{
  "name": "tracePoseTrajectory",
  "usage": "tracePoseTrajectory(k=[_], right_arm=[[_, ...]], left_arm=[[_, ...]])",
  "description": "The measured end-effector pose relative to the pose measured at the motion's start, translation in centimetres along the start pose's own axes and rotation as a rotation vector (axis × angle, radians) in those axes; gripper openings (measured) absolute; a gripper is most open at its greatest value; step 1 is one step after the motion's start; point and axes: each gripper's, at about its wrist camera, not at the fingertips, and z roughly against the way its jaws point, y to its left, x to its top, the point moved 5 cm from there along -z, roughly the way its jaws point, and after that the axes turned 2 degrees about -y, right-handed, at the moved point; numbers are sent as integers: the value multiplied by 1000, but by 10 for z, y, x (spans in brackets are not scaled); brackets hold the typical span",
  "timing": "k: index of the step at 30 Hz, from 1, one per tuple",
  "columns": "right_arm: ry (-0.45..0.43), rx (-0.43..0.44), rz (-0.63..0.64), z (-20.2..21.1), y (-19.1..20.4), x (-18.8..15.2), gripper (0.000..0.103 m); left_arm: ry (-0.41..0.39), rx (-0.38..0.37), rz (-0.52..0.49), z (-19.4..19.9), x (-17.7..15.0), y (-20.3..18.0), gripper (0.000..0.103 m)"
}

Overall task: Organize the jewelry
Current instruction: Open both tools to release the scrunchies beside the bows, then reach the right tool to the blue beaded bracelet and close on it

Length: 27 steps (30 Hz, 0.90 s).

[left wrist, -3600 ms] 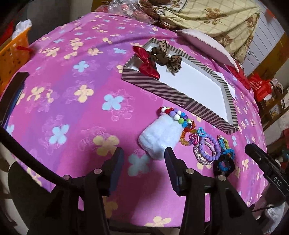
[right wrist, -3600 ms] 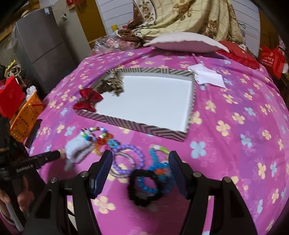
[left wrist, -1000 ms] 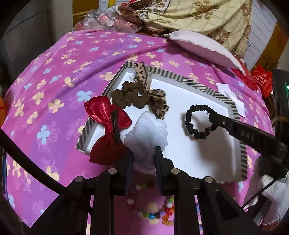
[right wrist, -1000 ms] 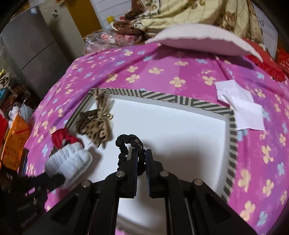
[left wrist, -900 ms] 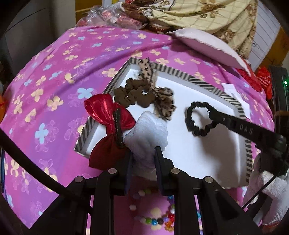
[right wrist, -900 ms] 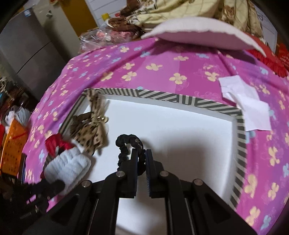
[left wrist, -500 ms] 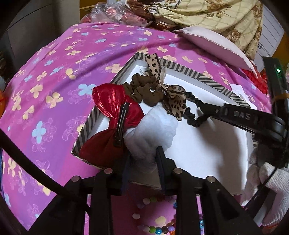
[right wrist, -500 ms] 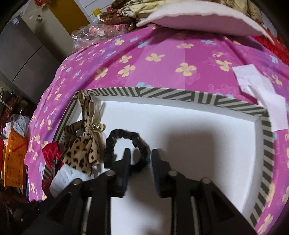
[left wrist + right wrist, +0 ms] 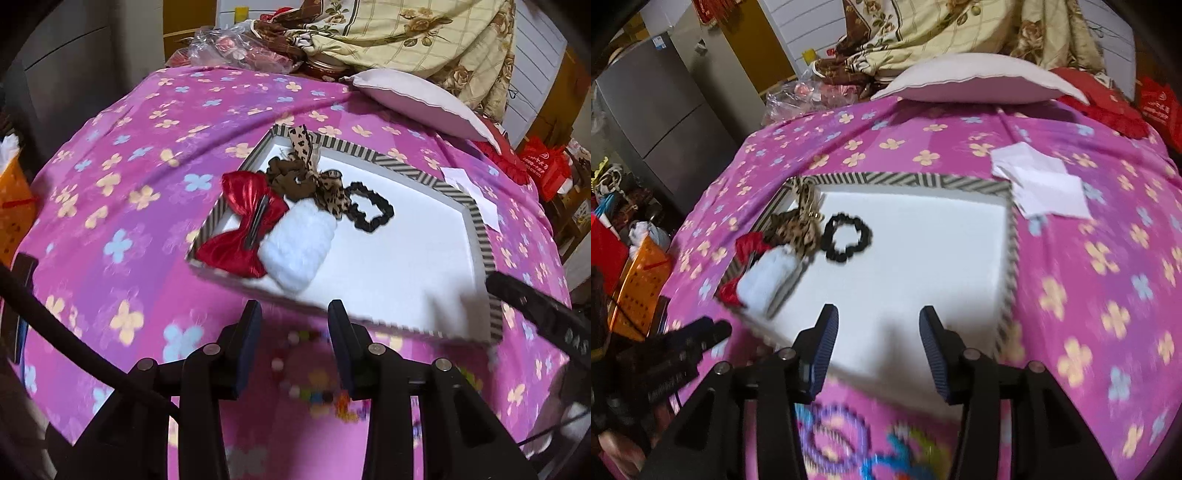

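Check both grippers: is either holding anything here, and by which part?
Nothing is held. The left gripper and right gripper are opening with nothing between them; the white scrunchie and black scrunchie lie in the tray.

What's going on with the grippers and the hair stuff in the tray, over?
Left gripper, right gripper: jaws opening, nothing between. White fluffy scrunchie, black scrunchie lying in striped tray. Bead bracelets still outside. Path clear.

Both wrist views look steeply down, close; share striped tray [image 9: 476, 221] [image 9: 1010, 236]; foreground blurred, perhaps beads.
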Motion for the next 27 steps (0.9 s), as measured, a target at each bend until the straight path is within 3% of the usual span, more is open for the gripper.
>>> tracePoseTrajectory(k=[9, 14, 27], right_arm=[[-45, -11, -12, 48, -6, -52, 55], [-43, -49, 23, 65, -7, -76, 57], [42, -98, 76, 60, -14, -136, 59]], left_arm=[[-4, 22, -15, 26, -40, -1, 58], [17, 24, 32, 31, -57, 15, 58], [60, 17, 121, 35, -81, 46, 58]])
